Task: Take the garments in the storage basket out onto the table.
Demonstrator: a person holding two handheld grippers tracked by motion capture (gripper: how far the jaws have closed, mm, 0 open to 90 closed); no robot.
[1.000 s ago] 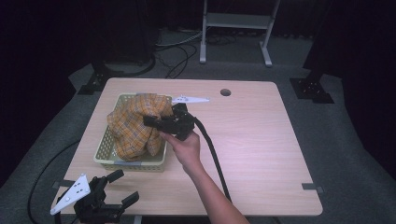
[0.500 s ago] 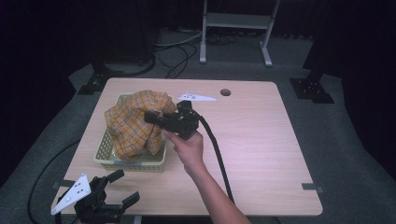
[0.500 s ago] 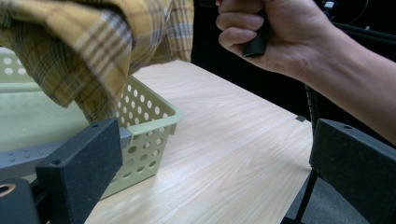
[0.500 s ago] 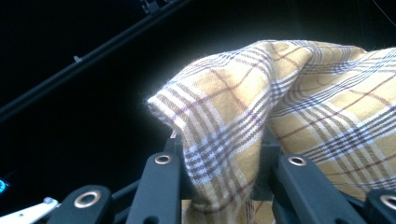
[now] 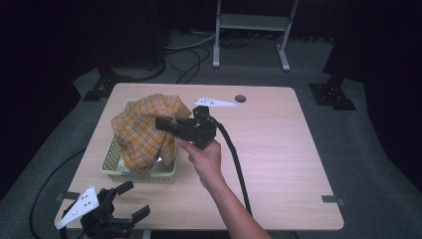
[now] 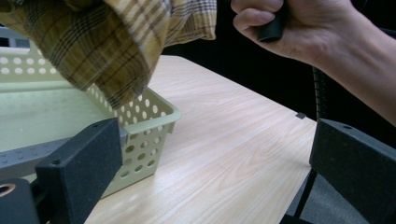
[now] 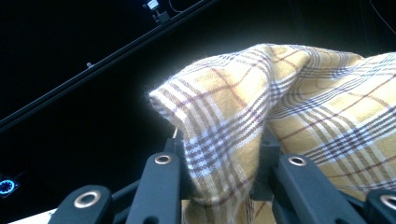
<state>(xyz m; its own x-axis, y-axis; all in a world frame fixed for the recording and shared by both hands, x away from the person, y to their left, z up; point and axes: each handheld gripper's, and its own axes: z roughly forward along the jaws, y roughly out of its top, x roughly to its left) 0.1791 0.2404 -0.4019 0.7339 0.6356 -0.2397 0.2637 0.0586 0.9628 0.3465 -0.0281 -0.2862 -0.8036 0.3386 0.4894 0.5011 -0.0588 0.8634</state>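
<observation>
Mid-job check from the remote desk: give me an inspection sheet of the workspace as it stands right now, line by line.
Surface: light wooden table, with a round hole near its far edge.
Job's things: yellow plaid cloth lifted and hanging over the pale green perforated basket; its lower folds hang down into the basket.
Clutter: nothing seen.
Grippers: right gripper is shut on the cloth, a fold pinched between its jaws, held by the hand. Left gripper lies at the table's near left corner, jaws apart, holding nothing.
Cables: black cable trails from the right gripper along the forearm; more cables lie on the floor behind the table.
Surroundings: dark room, grey floor, metal stand legs behind.
</observation>
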